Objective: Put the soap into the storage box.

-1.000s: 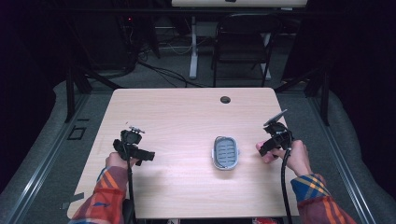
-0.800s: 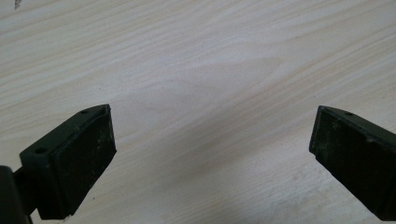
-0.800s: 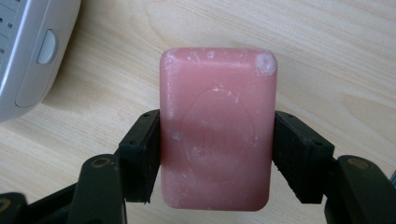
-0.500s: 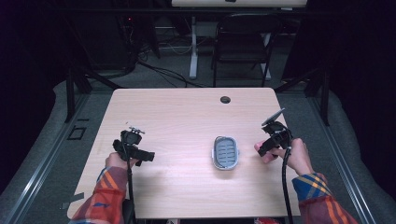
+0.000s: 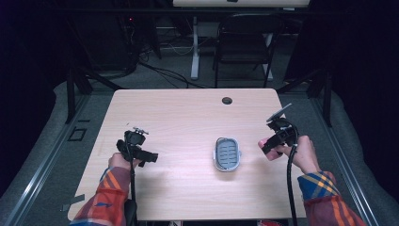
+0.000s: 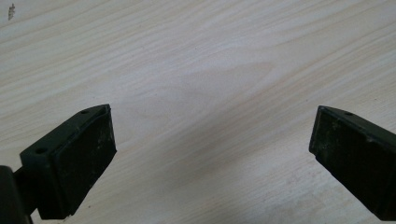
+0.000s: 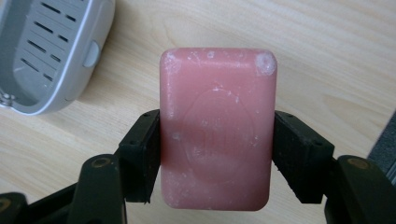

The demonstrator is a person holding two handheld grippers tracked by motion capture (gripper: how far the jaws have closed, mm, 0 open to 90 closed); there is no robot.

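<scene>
The pink, smooth, rounded bar of soap sits in the middle of the right gripper view with white scuffs and a faint oval stamp too worn to read, and the right gripper is squeezed tight on its two long sides. The grey plastic soap dish with slots is cut off at the upper left. At the lower left of the high view, the left gripper has its jaws wide apart, holding nothing, over the pale wooden table.
</scene>
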